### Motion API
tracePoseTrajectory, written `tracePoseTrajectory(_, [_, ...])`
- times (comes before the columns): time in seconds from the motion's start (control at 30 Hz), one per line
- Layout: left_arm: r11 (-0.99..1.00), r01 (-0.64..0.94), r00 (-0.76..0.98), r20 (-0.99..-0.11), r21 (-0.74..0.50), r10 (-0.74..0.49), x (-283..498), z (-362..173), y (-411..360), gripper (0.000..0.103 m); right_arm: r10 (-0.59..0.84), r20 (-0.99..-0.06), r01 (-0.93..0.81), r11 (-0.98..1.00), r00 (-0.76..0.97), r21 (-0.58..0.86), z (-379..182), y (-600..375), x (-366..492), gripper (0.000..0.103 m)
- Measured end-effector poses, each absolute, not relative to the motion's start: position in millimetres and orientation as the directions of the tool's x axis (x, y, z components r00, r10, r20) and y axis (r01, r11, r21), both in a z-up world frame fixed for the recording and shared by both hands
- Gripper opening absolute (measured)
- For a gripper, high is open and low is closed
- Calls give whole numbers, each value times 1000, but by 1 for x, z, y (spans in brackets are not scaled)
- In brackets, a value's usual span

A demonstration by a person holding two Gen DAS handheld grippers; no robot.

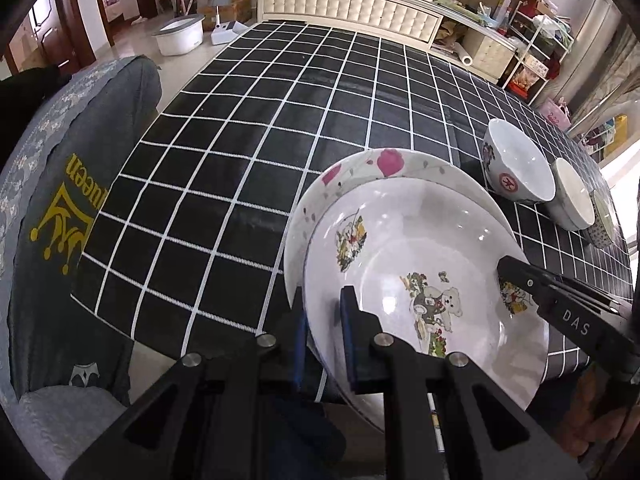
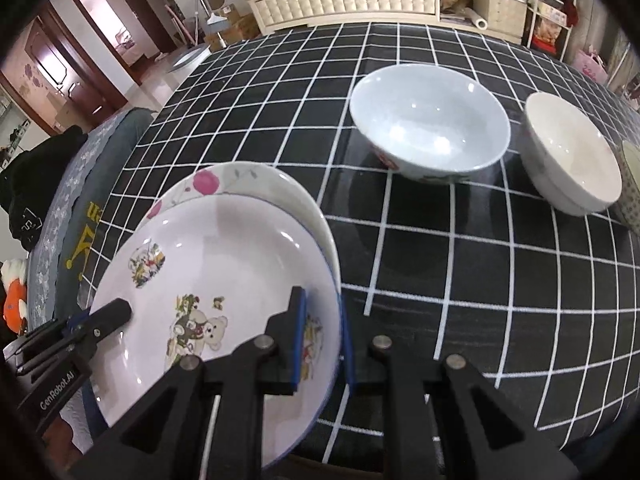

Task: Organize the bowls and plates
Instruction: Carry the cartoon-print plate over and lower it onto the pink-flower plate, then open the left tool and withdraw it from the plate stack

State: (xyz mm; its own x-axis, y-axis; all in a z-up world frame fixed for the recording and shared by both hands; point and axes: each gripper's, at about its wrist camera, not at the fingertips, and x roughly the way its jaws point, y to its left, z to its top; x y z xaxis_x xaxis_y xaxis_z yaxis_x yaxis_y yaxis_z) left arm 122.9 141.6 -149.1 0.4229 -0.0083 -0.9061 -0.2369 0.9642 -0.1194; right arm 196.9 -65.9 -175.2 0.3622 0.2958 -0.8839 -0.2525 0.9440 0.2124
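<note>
1. Clearly the main item is a white bear plate (image 1: 420, 248), shallow with a thin blue line at its rim, printed with a teddy bear in the well and smaller cartoon patches on the sloping wall.
2. It sits above a second dish, the flowered plate (image 1: 360, 168), white with pink blossoms and grey stems; only the far arc of that one shows beyond the bear plate. Whether the two touch cannot be told.
3. Both plates are near the front edge of the surface (image 1: 260, 128), which wears a black cloth with a white grid, and the bear plate's near rim overhangs that edge.
4. The left tongs (image 1: 324, 344) are clenched on the bear plate's left rim, one blue pad inside the wall and one outside.
5. The right tongs (image 2: 324, 344) are likewise clamped on the opposite rim, rim wedged between the blue pads.
6. Further right on the cloth stands the large bowl (image 2: 430, 120), pale bluish white inside, with red and dark decoration outside; it is upright and holds nothing.
7. Just beside it is the cream bowl (image 2: 572, 156), also upright and bare inside.
8. A patterned bowl (image 1: 602, 224) touches the cream one at the far right, mostly cut off by the frame.
9. Nothing lies in either plate.
</note>
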Motion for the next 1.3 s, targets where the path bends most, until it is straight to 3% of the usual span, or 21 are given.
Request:
tracePoseTrajectory(0.5, [958,-248,415,-909,-142,-28,133,-152,149,15,283,-880,-251,948,382,196,-176,-64,202,20])
tracePoseTrajectory(0.6, [963,-233,424,-905,-136,-26,132,-147,146,25,272,-879,-269,947,391,174,-175,-62,200,21])
tracePoseTrajectory(0.63, [967,-233,430,-903,-106,5,130,-145,144,35,265,-875,-276,948,404,160,-174,-61,198,21])
tracePoseTrajectory(0.77, [980,-193,474,-879,-53,46,126,-137,136,38,264,-869,-285,947,418,151,-172,-61,195,25])
tracePoseTrajectory(0.8, [979,-194,470,-882,-63,36,126,-136,136,38,272,-868,-281,946,416,162,-170,-62,194,30])
tracePoseTrajectory(0.9, [976,-201,470,-882,-89,16,126,-133,135,46,291,-855,-286,942,430,177,-161,-67,193,60])
tracePoseTrajectory(0.93, [975,-201,477,-879,-99,9,126,-130,134,49,295,-848,-291,940,440,176,-157,-68,191,65])
tracePoseTrajectory(1.3, [983,-141,543,-839,-120,-25,134,-95,104,58,327,-803,-311,932,499,186,-111,-99,191,68])
